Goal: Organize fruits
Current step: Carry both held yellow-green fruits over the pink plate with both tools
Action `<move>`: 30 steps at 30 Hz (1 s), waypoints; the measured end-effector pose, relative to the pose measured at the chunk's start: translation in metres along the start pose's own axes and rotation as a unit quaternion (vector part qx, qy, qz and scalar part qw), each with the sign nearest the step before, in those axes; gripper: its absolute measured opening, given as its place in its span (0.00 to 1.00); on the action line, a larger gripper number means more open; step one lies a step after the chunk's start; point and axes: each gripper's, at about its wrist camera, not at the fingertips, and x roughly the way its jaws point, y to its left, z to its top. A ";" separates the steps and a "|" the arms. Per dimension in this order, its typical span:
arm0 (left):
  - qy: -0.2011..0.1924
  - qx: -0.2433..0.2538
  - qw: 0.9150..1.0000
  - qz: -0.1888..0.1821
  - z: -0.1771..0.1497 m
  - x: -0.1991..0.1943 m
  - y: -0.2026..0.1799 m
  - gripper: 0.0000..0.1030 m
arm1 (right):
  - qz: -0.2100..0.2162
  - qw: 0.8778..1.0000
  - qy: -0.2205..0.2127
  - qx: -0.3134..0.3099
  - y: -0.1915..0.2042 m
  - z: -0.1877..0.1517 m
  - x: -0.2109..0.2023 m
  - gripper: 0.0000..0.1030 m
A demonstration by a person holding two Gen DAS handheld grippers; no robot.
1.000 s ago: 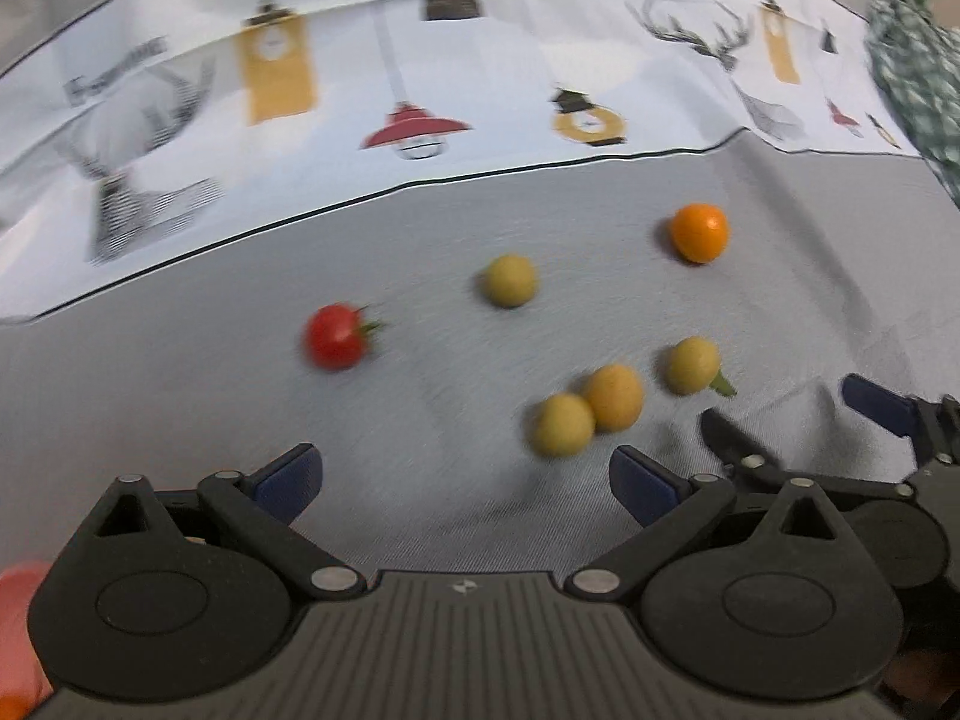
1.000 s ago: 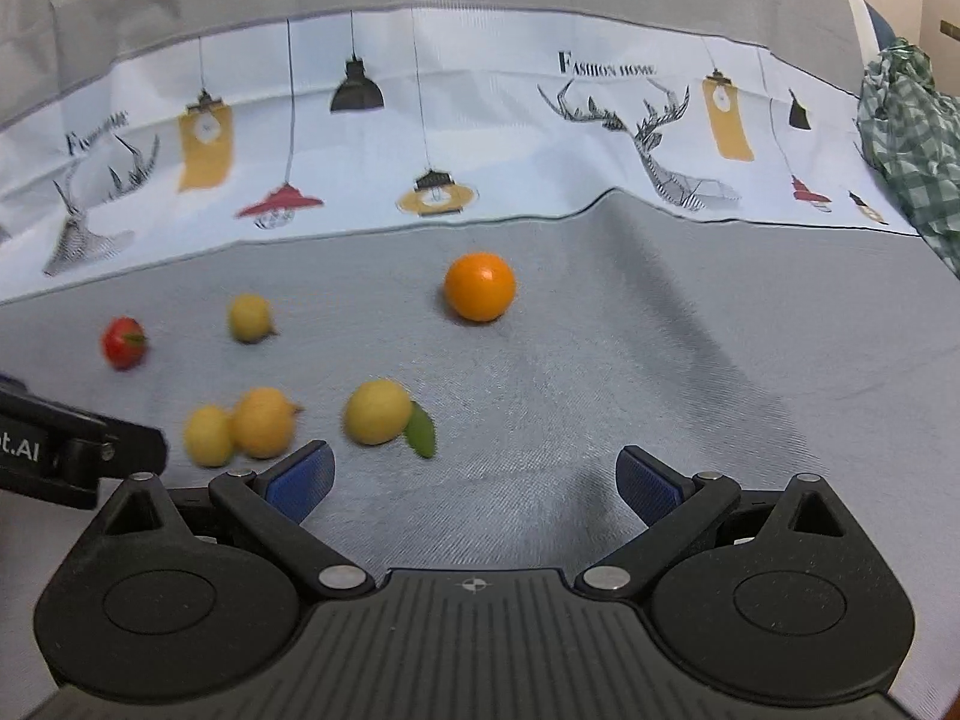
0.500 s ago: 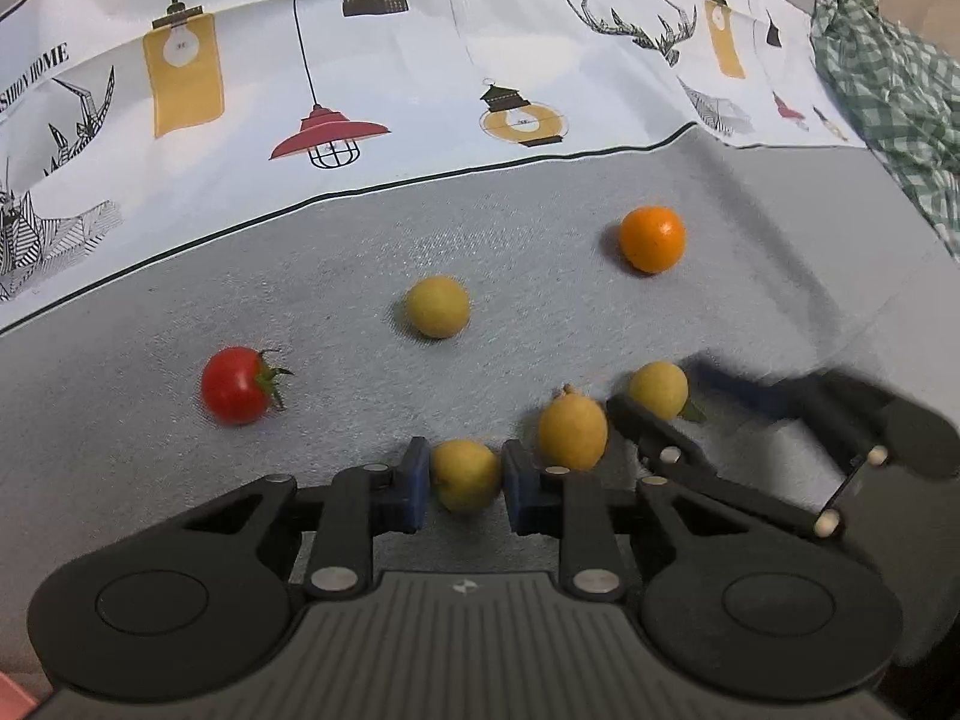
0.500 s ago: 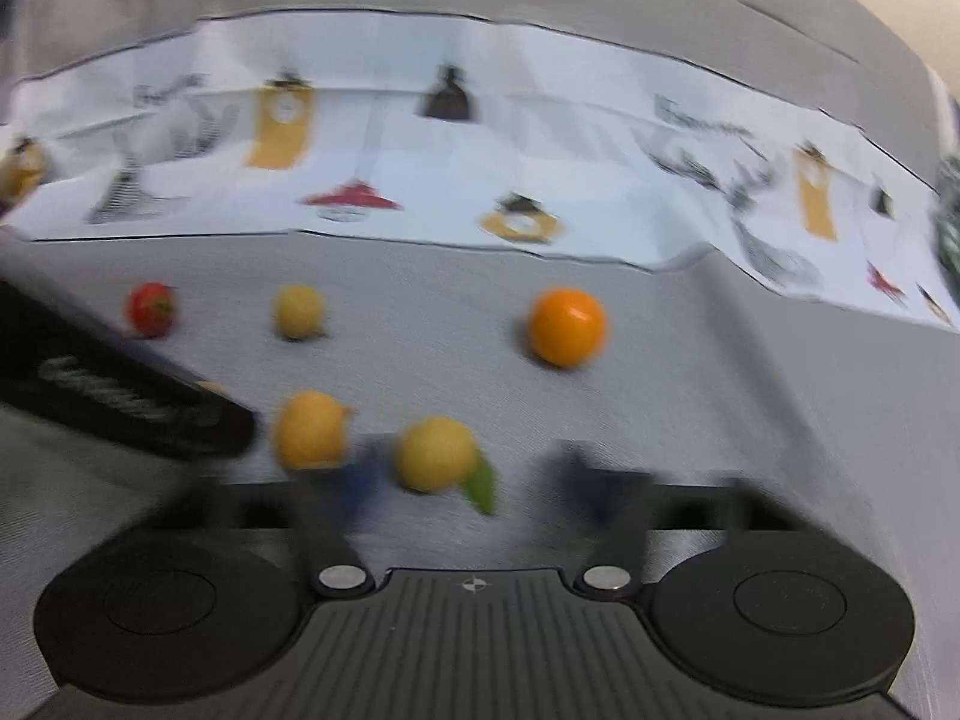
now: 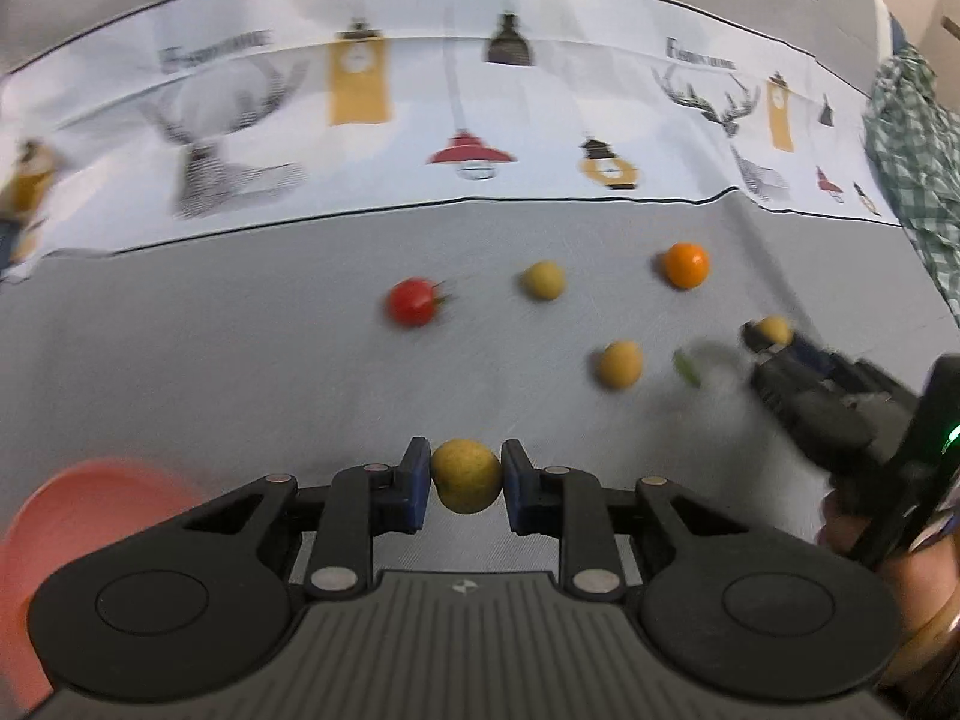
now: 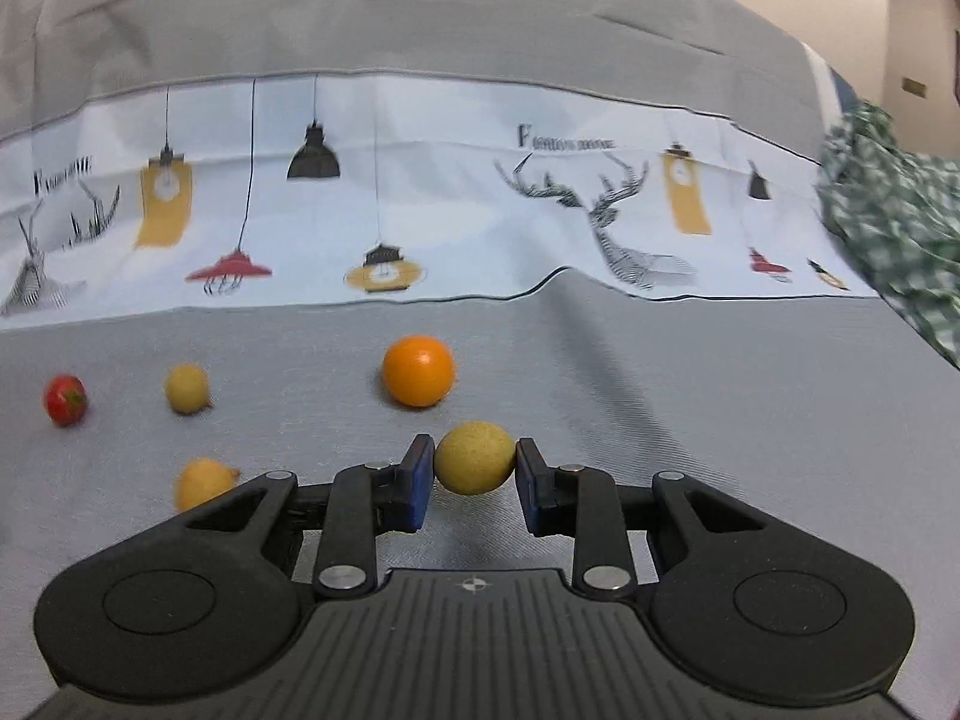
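My left gripper [image 5: 465, 485] is shut on a yellow-green fruit [image 5: 465, 477], lifted above the grey cloth. My right gripper [image 6: 474, 467] is shut on another yellow fruit [image 6: 474, 457]; it also shows at the right of the left wrist view [image 5: 774, 333]. On the cloth lie a red tomato [image 5: 411, 301] [image 6: 65, 399], a pale yellow fruit [image 5: 542, 279] [image 6: 187, 387], an orange [image 5: 687, 264] [image 6: 418, 369], a yellow-orange fruit [image 5: 620, 363] [image 6: 201, 482] and a loose green leaf [image 5: 687, 367].
A pink plate [image 5: 72, 534] lies at the lower left of the left wrist view. A printed white cloth band [image 6: 420, 198] runs across the back. A green checked cloth [image 6: 894, 240] is bunched at the far right.
My left gripper closed on the yellow-green fruit and lifted it back to the left. My right gripper closed on the leafy yellow fruit and raised it; its leaf stayed on the cloth.
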 end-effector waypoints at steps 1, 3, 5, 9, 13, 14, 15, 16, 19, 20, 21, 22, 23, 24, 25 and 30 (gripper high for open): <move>-0.002 -0.004 1.000 0.005 -0.006 -0.012 0.005 0.27 | 0.007 1.000 -0.005 0.008 -0.001 0.002 -0.013 0.29; -0.007 -0.013 1.000 0.017 -0.019 -0.040 0.015 0.27 | 0.029 0.999 -0.015 0.013 0.001 0.005 -0.047 0.29; -0.017 -0.024 0.999 0.033 -0.033 -0.068 0.024 0.27 | 0.056 0.998 -0.013 0.022 0.005 0.004 -0.086 0.29; -0.027 -0.054 0.997 0.054 -0.062 -0.116 0.043 0.27 | 0.123 0.992 0.013 0.020 0.021 -0.003 -0.155 0.29; -0.039 -0.085 0.993 0.066 -0.093 -0.163 0.061 0.27 | 0.189 0.981 0.029 0.000 0.046 -0.007 -0.211 0.29; -0.045 -0.092 0.992 0.074 -0.102 -0.175 0.065 0.27 | 0.203 0.979 0.029 -0.002 0.052 -0.007 -0.222 0.29; -0.050 -0.100 0.990 0.081 -0.112 -0.187 0.069 0.27 | 0.219 0.975 0.029 -0.005 0.059 -0.006 -0.234 0.29; -0.052 -0.107 0.989 0.086 -0.119 -0.196 0.073 0.27 | 0.234 0.972 0.030 -0.007 0.065 -0.005 -0.245 0.29; -0.062 -0.132 0.985 0.094 -0.142 -0.224 0.085 0.27 | 0.272 0.962 0.022 -0.014 0.081 0.000 -0.272 0.29; -0.066 -0.138 0.983 0.098 -0.150 -0.233 0.088 0.27 | 0.282 0.959 0.016 -0.019 0.086 0.000 -0.281 0.29; -0.068 -0.144 0.982 0.102 -0.157 -0.240 0.091 0.27 | 0.291 0.956 0.007 -0.027 0.092 0.001 -0.290 0.29; -0.070 -0.149 0.981 0.105 -0.163 -0.246 0.093 0.27 | 0.297 0.954 -0.001 -0.033 0.095 0.001 -0.298 0.29; -0.071 -0.156 0.979 0.108 -0.169 -0.252 0.096 0.27 | 0.304 0.952 -0.011 -0.042 0.098 0.000 -0.307 0.29; -0.070 -0.162 0.978 0.110 -0.174 -0.255 0.097 0.27 | 0.308 0.950 -0.018 -0.050 0.099 -0.001 -0.313 0.29; -0.069 -0.168 0.977 0.111 -0.177 -0.258 0.099 0.27 | 0.310 0.948 -0.023 -0.060 0.100 -0.002 -0.321 0.29; -0.074 -0.185 0.975 0.102 -0.192 -0.268 0.101 0.27 | 0.307 0.948 -0.037 -0.076 0.097 -0.002 -0.340 0.29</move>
